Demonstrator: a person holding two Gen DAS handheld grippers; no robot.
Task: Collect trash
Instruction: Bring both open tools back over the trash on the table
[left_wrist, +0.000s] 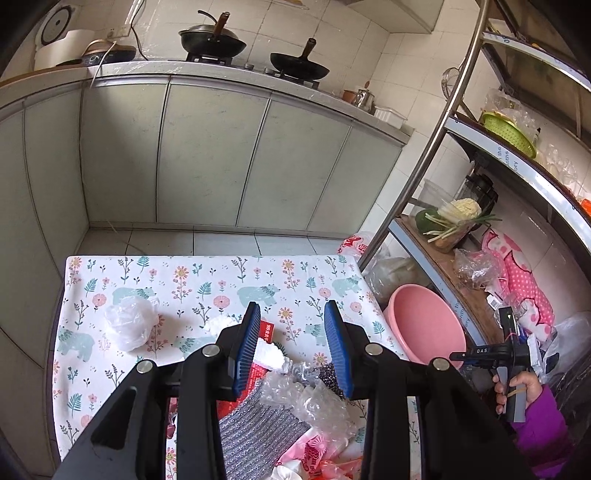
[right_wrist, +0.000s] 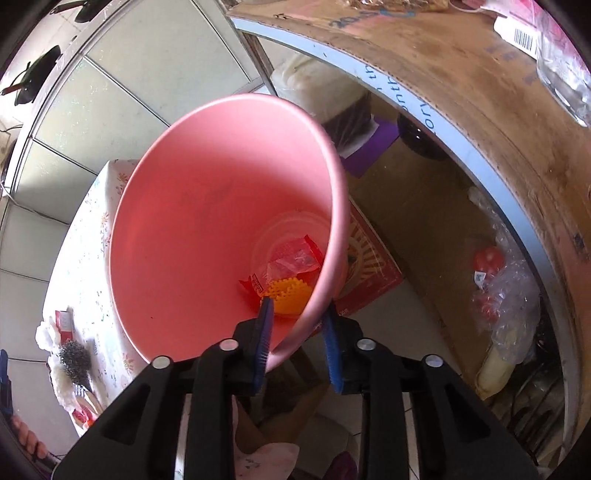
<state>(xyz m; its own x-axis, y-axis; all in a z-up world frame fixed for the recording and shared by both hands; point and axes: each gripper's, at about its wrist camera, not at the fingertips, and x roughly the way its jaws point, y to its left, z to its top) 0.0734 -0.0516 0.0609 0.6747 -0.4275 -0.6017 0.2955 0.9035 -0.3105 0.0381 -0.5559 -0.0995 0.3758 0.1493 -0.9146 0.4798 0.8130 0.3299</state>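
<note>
My left gripper is open and empty above a pile of trash on the floral table: bubble wrap, a silver scrub cloth, a steel wool ball, white foam and a red packet. A crumpled clear bag lies to the left. My right gripper straddles the near rim of the pink bucket, one finger inside, one outside, holding it. Red wrappers and an orange plastic piece lie at its bottom.
The pink bucket stands beside the table's right edge, under a metal shelf rack with vegetables and bags. Kitchen cabinets with woks are behind. A red box lies on the floor under the shelf.
</note>
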